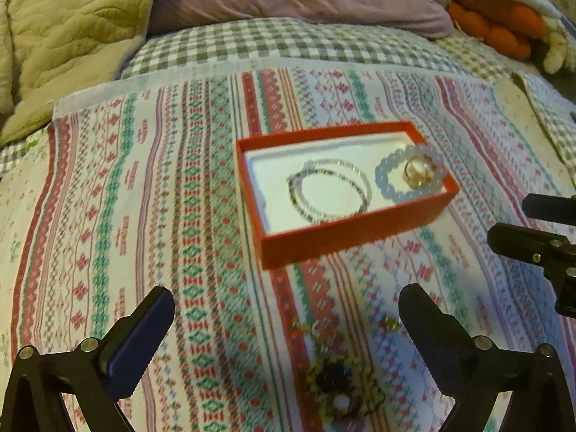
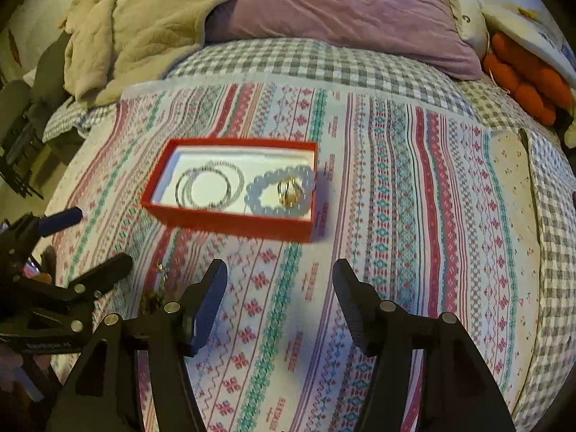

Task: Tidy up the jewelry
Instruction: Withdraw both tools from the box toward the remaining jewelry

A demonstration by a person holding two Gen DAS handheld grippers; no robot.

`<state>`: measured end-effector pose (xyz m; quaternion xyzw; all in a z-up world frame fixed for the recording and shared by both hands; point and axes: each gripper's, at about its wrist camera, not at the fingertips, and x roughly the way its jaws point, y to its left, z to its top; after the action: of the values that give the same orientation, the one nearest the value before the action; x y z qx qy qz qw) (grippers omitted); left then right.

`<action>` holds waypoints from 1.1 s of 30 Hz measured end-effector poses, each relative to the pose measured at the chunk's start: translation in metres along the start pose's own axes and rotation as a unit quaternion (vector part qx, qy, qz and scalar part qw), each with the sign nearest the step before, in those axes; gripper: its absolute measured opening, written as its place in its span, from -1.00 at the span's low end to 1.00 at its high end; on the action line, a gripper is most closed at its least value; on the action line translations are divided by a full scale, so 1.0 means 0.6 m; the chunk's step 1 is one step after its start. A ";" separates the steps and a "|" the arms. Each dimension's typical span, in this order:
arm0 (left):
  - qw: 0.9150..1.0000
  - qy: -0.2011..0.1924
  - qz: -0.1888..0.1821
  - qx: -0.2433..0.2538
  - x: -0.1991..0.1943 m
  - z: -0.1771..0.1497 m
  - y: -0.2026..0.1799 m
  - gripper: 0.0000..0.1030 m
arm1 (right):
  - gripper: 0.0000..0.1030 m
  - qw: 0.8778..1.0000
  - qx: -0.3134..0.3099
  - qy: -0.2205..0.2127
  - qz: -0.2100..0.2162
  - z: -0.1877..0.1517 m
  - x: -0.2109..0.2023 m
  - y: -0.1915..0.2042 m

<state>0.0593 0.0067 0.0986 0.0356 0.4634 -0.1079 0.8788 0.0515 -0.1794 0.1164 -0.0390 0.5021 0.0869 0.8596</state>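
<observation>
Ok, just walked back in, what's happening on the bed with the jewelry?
A person is sorting jewelry into a red box on a patterned cloth. The box already holds a coiled silver bracelet, a pale blue bead bracelet and a gold ring lying inside that bead loop. The left gripper and right gripper both have open jaws with nothing between them. A dark beaded piece with a gold chain lies on the cloth beside the box, below the left gripper.
</observation>
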 end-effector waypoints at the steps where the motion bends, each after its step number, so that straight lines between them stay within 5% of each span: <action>1: 1.000 0.001 0.001 0.002 -0.002 -0.005 0.001 0.98 | 0.24 1.000 0.000 0.003 0.000 -0.004 0.001 0.000; 23: 0.998 0.062 0.019 0.025 0.013 -0.111 0.032 0.98 | 0.24 0.997 -0.027 0.068 -0.026 -0.105 0.043 0.009; 33: 0.997 0.041 -0.027 0.058 0.019 -0.158 0.011 0.98 | 0.24 0.994 -0.046 0.093 -0.032 -0.150 0.071 0.022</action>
<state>-0.0093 0.0268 0.0350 0.0783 0.4929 -0.1567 0.8523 -0.0075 -0.1758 0.0355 -0.1025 0.5736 0.0788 0.8089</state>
